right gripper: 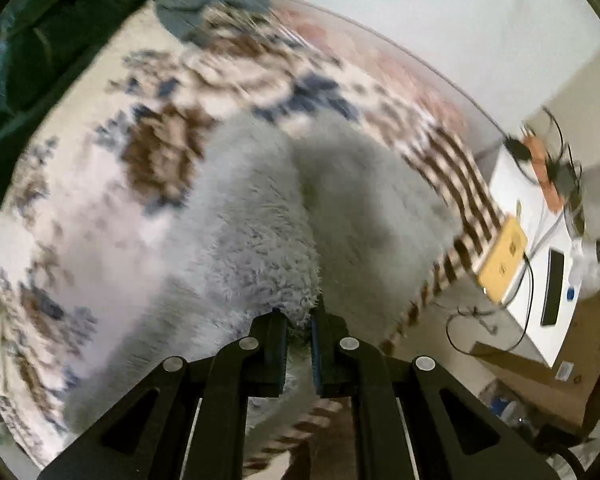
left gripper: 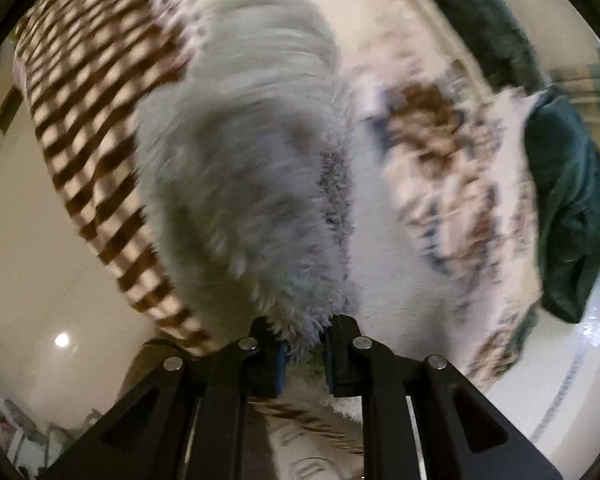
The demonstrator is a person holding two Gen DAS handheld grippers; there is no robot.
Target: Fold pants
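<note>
With both grippers, left gripper & right gripper, fingers clamped on the fluffy grey pants, I'd worry pile slips out mid-swing, 2 grips uneven, fold skews on the bed.

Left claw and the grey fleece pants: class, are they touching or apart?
Touching. The left wrist view shows the left claw shut on the pants, fleece pinched between its fingers.
</note>
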